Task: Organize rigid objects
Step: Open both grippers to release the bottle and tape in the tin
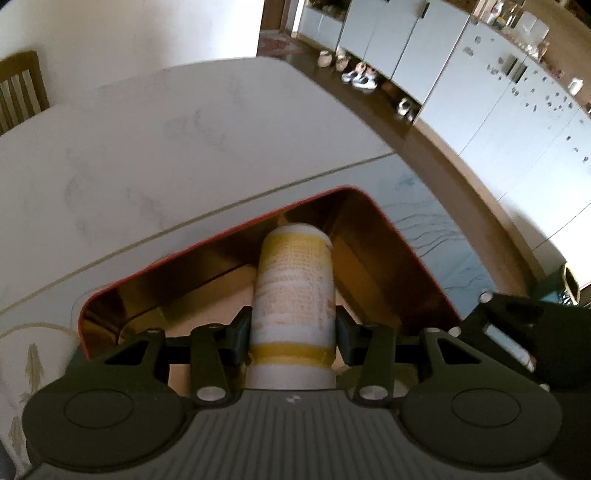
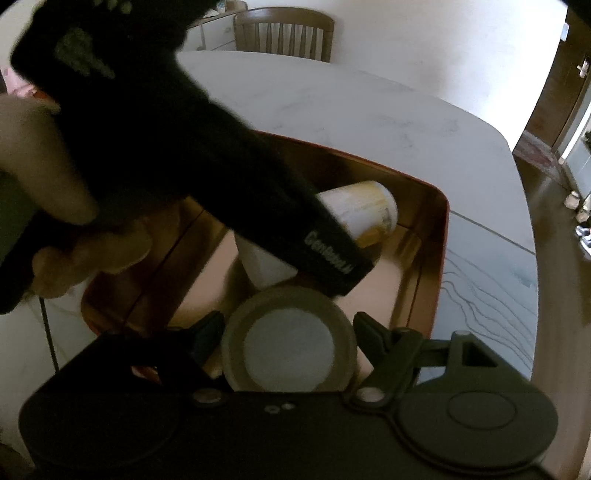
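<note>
My left gripper is shut on a white and yellow bottle and holds it tilted down into a red-rimmed tray with a shiny golden inside. The same bottle shows in the right wrist view under the left gripper's black body. My right gripper is shut on a round grey-rimmed lid or container with a pale centre, held over the near part of the tray.
The tray lies on a white marble-patterned table with a pale blue patterned mat. A wooden chair stands at the far side. The table edge drops to the brown floor on the right, with cabinets beyond.
</note>
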`<control>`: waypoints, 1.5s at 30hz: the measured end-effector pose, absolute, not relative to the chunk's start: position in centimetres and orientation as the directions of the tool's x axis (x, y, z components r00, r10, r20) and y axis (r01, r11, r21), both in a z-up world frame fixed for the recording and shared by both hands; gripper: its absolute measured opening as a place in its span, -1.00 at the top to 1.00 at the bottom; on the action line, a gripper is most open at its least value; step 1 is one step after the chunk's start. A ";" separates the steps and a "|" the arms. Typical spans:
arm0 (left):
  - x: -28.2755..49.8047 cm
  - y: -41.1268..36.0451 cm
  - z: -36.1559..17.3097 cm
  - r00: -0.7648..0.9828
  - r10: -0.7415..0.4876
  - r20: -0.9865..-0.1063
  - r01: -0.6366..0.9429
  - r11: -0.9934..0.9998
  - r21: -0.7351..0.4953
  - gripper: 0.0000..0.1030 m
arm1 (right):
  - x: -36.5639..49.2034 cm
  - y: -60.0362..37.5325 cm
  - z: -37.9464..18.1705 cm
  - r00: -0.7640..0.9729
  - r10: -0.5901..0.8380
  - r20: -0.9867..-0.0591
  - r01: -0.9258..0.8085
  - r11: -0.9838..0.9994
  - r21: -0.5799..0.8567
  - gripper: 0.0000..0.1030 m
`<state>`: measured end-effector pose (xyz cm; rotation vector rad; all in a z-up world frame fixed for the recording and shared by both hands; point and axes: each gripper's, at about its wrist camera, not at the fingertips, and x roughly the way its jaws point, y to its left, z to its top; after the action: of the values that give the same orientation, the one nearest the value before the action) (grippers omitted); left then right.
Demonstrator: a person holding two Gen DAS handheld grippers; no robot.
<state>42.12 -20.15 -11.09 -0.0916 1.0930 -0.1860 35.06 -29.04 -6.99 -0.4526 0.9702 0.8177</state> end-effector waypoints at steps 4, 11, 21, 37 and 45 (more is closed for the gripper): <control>41.9 -19.8 -11.0 0.455 -0.202 -0.867 0.083 0.979 -0.185 0.11 | 35.4 -30.1 -6.3 0.304 0.420 -0.855 -0.770 0.637 0.039 -0.53; 40.6 -19.7 -9.3 0.505 -0.195 -0.841 0.076 0.980 -0.182 -0.11 | 35.4 -31.5 -5.0 0.321 0.438 -0.840 -0.745 0.665 0.062 -0.55; 36.7 -19.5 -5.6 0.597 -0.158 -0.786 0.051 0.986 -0.159 -0.12 | 33.5 -32.9 -1.9 0.379 0.463 -0.802 -0.721 0.690 0.057 -0.60; 27.8 -17.0 -1.3 0.692 -0.117 -0.712 0.021 0.990 -0.142 -0.18 | 29.2 -32.8 0.0 0.483 0.468 -0.740 -0.647 0.760 0.057 -0.74; 23.2 -13.7 -0.2 0.715 -0.110 -0.690 0.001 0.988 -0.157 -0.29 | 26.1 -31.6 0.9 0.519 0.478 -0.708 -0.611 0.787 0.083 -0.87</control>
<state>23.21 -13.67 -0.22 -0.1488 0.7725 -0.0619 26.07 -31.60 0.90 -0.1854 0.7881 0.6576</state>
